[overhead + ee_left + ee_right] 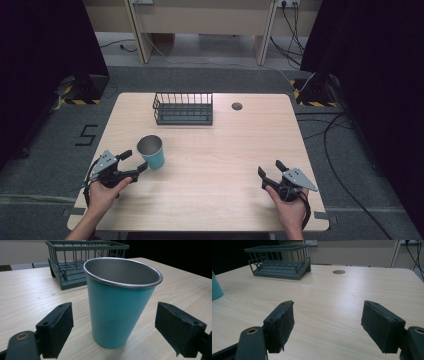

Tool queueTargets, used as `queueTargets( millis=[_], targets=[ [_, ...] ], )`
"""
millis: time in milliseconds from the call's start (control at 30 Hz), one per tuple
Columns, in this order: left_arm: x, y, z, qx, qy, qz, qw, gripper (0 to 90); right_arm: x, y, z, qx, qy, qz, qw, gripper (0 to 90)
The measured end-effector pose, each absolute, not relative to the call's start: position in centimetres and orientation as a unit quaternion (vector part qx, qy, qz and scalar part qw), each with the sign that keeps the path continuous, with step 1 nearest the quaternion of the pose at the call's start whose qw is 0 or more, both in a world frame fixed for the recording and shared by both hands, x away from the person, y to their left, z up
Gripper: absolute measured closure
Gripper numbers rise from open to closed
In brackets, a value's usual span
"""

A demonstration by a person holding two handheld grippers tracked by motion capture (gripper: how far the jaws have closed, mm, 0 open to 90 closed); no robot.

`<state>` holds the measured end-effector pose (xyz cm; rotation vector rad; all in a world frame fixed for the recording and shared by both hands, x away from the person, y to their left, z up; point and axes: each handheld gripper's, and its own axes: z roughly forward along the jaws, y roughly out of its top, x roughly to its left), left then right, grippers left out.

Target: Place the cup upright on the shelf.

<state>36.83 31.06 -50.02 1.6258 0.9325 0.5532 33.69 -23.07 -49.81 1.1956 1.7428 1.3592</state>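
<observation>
A teal cup (151, 151) with a steel rim and inside stands upright on the wooden table (215, 150), left of centre. My left gripper (133, 161) is open just to the cup's left. In the left gripper view the cup (117, 302) stands between the two black pads (58, 327) without touching them. My right gripper (270, 168) is open near the table's front right, with nothing between its pads (282, 323). The cup's edge (215, 291) shows at the far left of the right gripper view.
A dark wire rack (183, 108) stands at the table's back centre, also seen as the rack (75, 262) and the rack (279, 262). A round grommet hole (237, 106) lies to its right. Cables run over the floor on the right.
</observation>
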Motion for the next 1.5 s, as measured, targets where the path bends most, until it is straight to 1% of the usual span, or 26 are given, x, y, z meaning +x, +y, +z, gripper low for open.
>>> queueTargets(
  millis=[200,433,933,1367,1500],
  targets=[
    [37.5,30.3,-50.2,0.699,0.385,0.231,0.557,14.5,33.7,-23.2,-49.9,0.456,0.658,0.515,0.306,26.7],
    [38.3,30.0,-50.4,0.696,0.390,0.234,0.555,14.0,33.7,-23.3,-49.9,0.459,0.657,0.514,0.304,26.7],
    [39.9,28.3,-50.6,0.705,0.375,0.241,0.551,13.7,33.8,-23.3,-50.0,0.461,0.659,0.511,0.303,26.7],
    [39.9,28.4,-50.7,0.708,0.360,0.254,0.553,15.1,33.8,-23.3,-50.0,0.461,0.660,0.511,0.302,26.7],
    [39.9,28.5,-50.6,0.701,0.361,0.252,0.561,15.1,33.9,-23.4,-50.1,0.460,0.661,0.509,0.304,26.7]
  ],
)
